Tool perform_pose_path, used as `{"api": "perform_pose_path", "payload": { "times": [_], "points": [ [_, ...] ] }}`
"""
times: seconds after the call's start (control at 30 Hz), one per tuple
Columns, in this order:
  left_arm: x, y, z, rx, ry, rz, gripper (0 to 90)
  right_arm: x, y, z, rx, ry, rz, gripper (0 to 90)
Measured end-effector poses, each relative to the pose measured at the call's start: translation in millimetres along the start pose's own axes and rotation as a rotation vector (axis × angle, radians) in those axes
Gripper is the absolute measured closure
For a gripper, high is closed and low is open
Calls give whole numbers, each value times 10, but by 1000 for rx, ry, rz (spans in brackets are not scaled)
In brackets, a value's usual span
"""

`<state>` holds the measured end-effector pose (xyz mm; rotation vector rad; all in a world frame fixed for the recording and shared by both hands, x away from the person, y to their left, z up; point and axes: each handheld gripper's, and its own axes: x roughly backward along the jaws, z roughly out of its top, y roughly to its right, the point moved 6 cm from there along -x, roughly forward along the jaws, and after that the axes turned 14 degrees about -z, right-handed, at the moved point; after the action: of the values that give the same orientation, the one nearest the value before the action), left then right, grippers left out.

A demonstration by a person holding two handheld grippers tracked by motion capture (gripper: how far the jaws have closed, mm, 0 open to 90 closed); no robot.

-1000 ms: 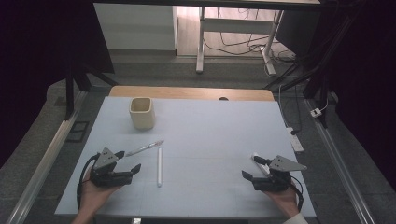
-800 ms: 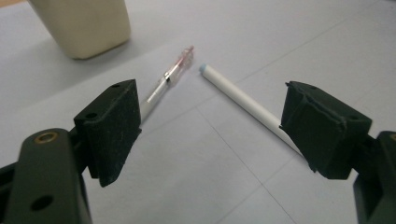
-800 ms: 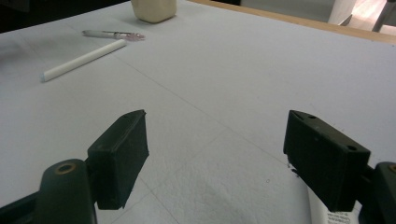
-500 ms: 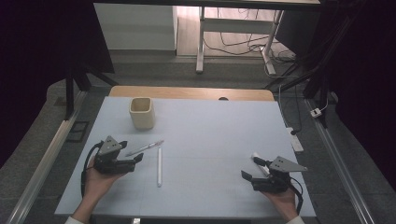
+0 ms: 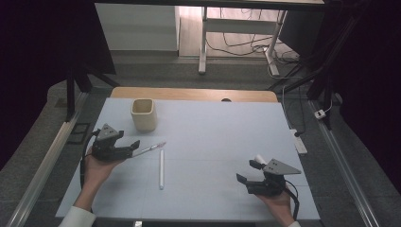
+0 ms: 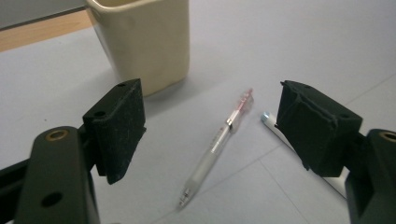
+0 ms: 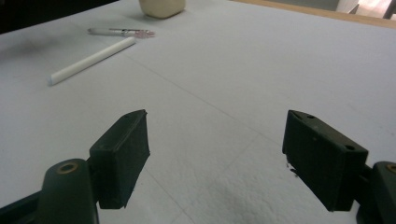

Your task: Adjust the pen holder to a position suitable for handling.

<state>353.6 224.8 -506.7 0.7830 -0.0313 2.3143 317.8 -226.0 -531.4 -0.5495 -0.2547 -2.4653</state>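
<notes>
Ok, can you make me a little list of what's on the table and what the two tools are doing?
Table: pale blue top
Cup: cream, upright, far left part
Pen: clear with pink end, lying flat in front of the cup
White stick: lying flat beside the pen, apart from it
Left tool: open, jaws just been closing a bit, either side of the pen, not touching it
Right tool: open, nothing between its jaws, near right part

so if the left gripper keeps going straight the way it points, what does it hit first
Probably the clear pen, lying on the table between the open left gripper jaws; the cream cup stands farther off to one side.
</notes>
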Motion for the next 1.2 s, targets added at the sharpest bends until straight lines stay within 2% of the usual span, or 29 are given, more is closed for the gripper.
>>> {"api": "perform_pose_path", "payload": {
  "times": [0.2,0.37,0.47,0.53,0.7,0.8,1.2],
  "points": [
    [-33,-125,24,16,2,11,252,-48,-128,-9,17,-13,13,227],
    [-82,-207,39,14,-4,15,273,-27,-194,-39,60,-16,22,232],
    [-118,-246,43,18,0,14,284,1,-144,-76,54,-23,19,233],
    [-173,-290,39,13,-14,15,288,22,-103,-97,53,-24,9,234],
    [-235,-380,56,3,-22,21,314,50,-17,-157,16,-39,-10,238],
    [-263,-429,73,4,-20,17,336,70,10,-180,14,-49,-24,239],
    [-316,-583,82,7,-20,36,592,131,102,-189,-2,-33,-47,240]
  ]
}}
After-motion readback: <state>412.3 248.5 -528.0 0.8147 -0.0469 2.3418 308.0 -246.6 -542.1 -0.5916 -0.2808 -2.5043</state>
